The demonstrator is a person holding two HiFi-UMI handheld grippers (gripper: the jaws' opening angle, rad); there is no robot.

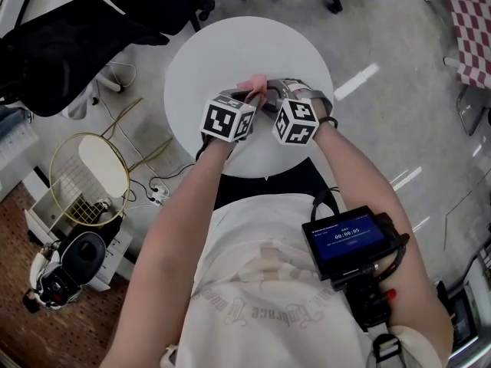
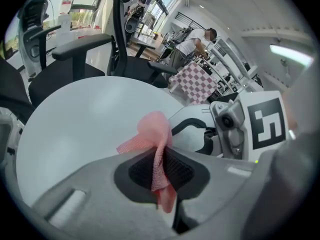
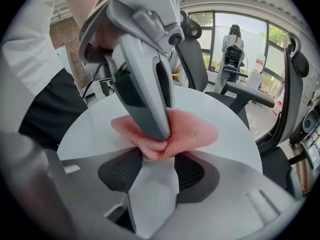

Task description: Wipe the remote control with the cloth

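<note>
My left gripper (image 2: 161,171) is shut on a pink mesh cloth (image 2: 155,134), which bunches up past its tips. My right gripper (image 3: 152,171) is shut on the white remote control (image 3: 152,194), whose body fills the gap between the black pads. In the right gripper view the left gripper (image 3: 142,89) comes down from above and presses the cloth (image 3: 190,131) onto the remote's far end. In the head view both grippers meet above the near half of the round white table (image 1: 230,52), and the cloth (image 1: 253,83) shows as a pink spot between them.
Black office chairs (image 1: 77,44) ring the table's far side. Cables and a round wire frame (image 1: 88,175) lie on the floor at left. A checkered cloth (image 1: 468,29) hangs at top right. A screen unit (image 1: 345,240) sits at the person's chest.
</note>
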